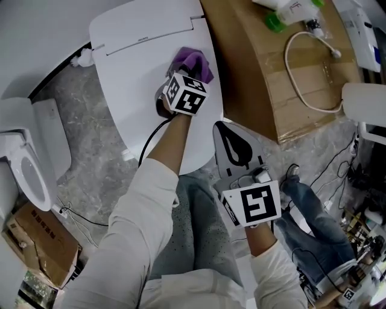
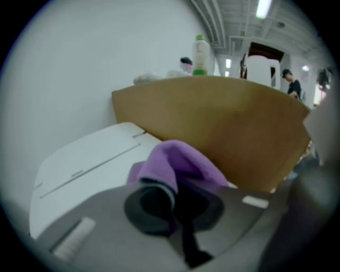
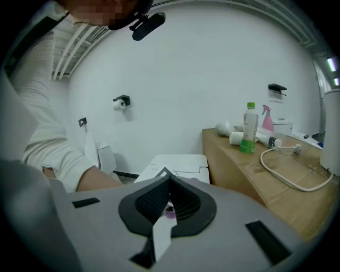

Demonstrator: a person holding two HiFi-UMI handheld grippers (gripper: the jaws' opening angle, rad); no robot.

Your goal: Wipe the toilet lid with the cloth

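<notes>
The white toilet lid (image 1: 136, 84) is closed. A purple cloth (image 1: 194, 61) lies bunched on its right side, near the hinge end. My left gripper (image 1: 186, 73) is shut on the cloth and holds it down against the lid; in the left gripper view the cloth (image 2: 178, 162) bulges out between the jaws (image 2: 172, 194) above the lid (image 2: 85, 159). My right gripper (image 1: 226, 131) is shut with nothing in it and hovers off the lid's front right edge. In the right gripper view its closed tips (image 3: 164, 178) point toward the lid (image 3: 180, 161).
A large cardboard box (image 1: 283, 90) stands close to the toilet's right side, with a green-capped bottle (image 1: 283, 13) and a white cable (image 1: 301, 72) on top. A second toilet (image 1: 24, 172) and a small carton (image 1: 42, 241) are at the left. Cables trail on the floor.
</notes>
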